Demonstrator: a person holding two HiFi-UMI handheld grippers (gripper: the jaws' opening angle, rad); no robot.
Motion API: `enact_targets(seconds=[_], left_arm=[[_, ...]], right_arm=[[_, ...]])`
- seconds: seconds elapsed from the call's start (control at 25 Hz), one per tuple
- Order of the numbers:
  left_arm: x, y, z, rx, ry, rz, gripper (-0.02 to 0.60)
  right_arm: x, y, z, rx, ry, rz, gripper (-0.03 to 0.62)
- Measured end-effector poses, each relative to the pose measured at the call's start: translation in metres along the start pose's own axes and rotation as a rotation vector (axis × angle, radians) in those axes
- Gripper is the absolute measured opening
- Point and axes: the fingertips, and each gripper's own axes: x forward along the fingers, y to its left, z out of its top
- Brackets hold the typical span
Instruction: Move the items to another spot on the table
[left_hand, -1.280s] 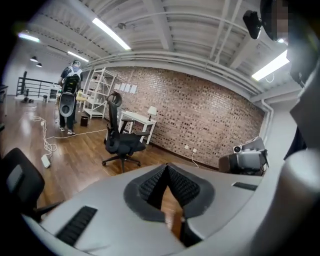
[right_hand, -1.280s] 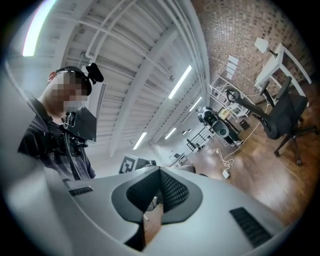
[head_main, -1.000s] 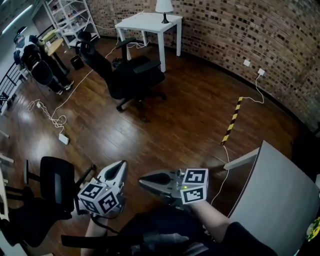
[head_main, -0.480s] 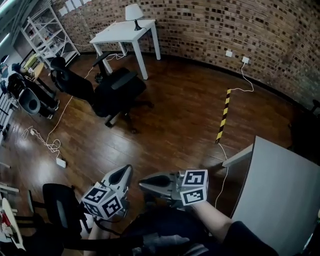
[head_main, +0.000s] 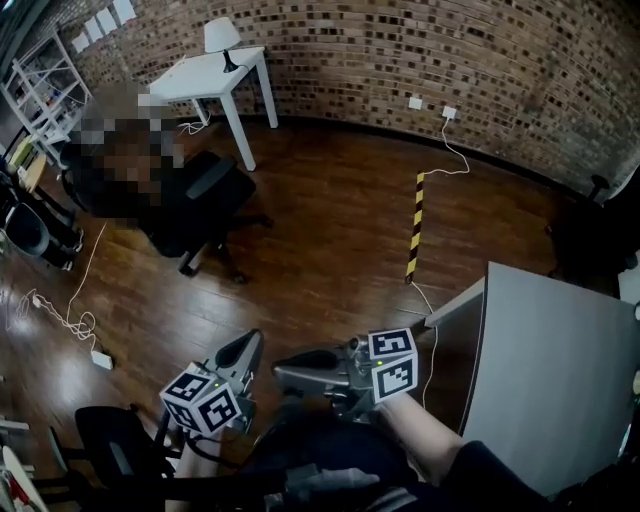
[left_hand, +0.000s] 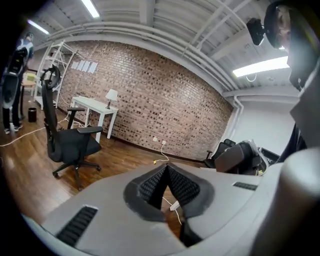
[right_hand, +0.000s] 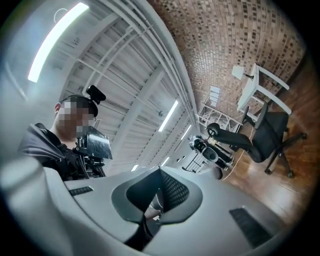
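Left gripper (head_main: 243, 352): jaws fully together, holding nothing, above brown wooden floor (head_main: 330, 250). Right gripper (head_main: 284, 371): likewise closed, empty. Items to move: in no view. Pale grey flat-topped desk (head_main: 560, 370): at right. Advice: face desk, locate items, then part jaws.

Open floor (head_main: 330, 260) straight ahead, wide passage. Table (head_main: 560, 370) edge blocks close on the right. Black chair (head_main: 200, 205) stands left-front, second chair (head_main: 110, 445) low left. White table (head_main: 215, 70) and wall (head_main: 450, 50) well beyond.
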Motion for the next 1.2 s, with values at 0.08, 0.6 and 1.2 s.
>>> enact_targets(seconds=[0.08, 0.6, 1.2], left_arm=[[0.008, 0.004, 0.002, 0.0, 0.011, -0.052, -0.005], [0.047, 0.045, 0.042, 0.05, 0.055, -0.318, -0.006], [0.099, -0.044, 0.034, 0.247, 0.21, -0.721, -0.006]], right_arm=[[0.002, -0.009, 0.007, -0.011, -0.034, -0.042, -0.02], [0.038, -0.075, 0.03, -0.132, -0.087, -0.403, -0.02], [-0.057, -0.055, 0.039, -0.25, -0.427, -0.891, -0.018]])
